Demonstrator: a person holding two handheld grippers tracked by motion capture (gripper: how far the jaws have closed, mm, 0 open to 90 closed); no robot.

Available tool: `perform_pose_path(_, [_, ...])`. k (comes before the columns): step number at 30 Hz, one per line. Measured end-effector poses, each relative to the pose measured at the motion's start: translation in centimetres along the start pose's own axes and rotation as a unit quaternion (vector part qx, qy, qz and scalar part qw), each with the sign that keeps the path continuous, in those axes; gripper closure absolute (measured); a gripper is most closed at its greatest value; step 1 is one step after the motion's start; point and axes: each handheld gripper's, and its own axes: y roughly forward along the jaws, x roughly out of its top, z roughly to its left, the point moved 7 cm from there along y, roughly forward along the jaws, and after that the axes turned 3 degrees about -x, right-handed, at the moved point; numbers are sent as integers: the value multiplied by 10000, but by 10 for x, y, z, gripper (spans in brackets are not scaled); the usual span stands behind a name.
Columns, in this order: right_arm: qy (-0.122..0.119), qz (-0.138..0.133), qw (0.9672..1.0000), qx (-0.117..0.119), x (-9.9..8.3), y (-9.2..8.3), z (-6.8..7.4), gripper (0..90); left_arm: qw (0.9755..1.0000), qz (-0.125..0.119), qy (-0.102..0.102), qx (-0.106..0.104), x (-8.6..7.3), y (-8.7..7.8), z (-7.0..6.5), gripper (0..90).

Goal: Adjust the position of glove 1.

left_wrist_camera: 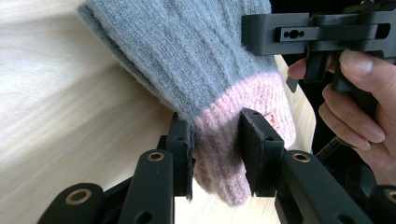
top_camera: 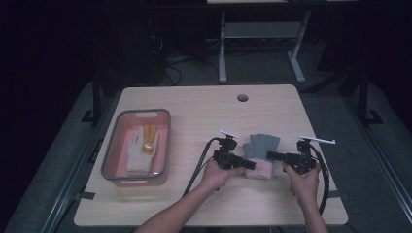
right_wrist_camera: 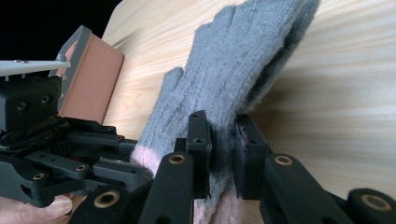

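Note:
A grey knitted glove [top_camera: 263, 144] with a pink cuff is held just above the wooden table [top_camera: 194, 104], right of centre, with its fingers pointing away from me. My left gripper [top_camera: 251, 165] comes in from the left and is shut on the pink cuff [left_wrist_camera: 219, 126]. From the right, my right gripper [top_camera: 270, 155] is shut on the grey knit just past the cuff [right_wrist_camera: 224, 116]. In the left gripper view the right gripper [left_wrist_camera: 247, 30] is close at the upper right. The two grippers face each other across the glove.
A salmon bin with a grey rim [top_camera: 136, 112] stands at the table's left and holds a white work glove [top_camera: 138, 155] with yellow marks. A round cable hole [top_camera: 242, 97] lies near the far edge. Desk legs [top_camera: 222, 53] stand beyond the table.

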Motion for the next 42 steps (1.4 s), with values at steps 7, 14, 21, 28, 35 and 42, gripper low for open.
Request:
perform_pose_path(7, [-55, 2, 9998, 167, 6, 4, 18, 784, 9999, -74, 81, 53, 4, -21, 0, 667])
perform_pose_path(14, [-213, 40, 9995, 248, 15, 11, 40, 784, 9997, -203, 87, 94, 8, -44, 2, 667])
perform_pose_path(21, [-398, 126, 9987, 291, 20, 20, 58, 784, 9994, -270, 113, 164, 8, -64, 6, 667])
perform_pose_path(28, [-481, 214, 9980, 352, 25, 27, 74, 784, 9991, -376, 96, 188, 9, -80, 8, 667])
perform_pose_path(35, [-571, 298, 9970, 438, 29, 34, 88, 783, 9987, -433, 117, 238, 8, -96, 10, 667])
perform_pose_path(42, [-625, 390, 9958, 550, 30, 40, 102, 783, 9982, -508, 125, 282, 7, -110, 11, 667])
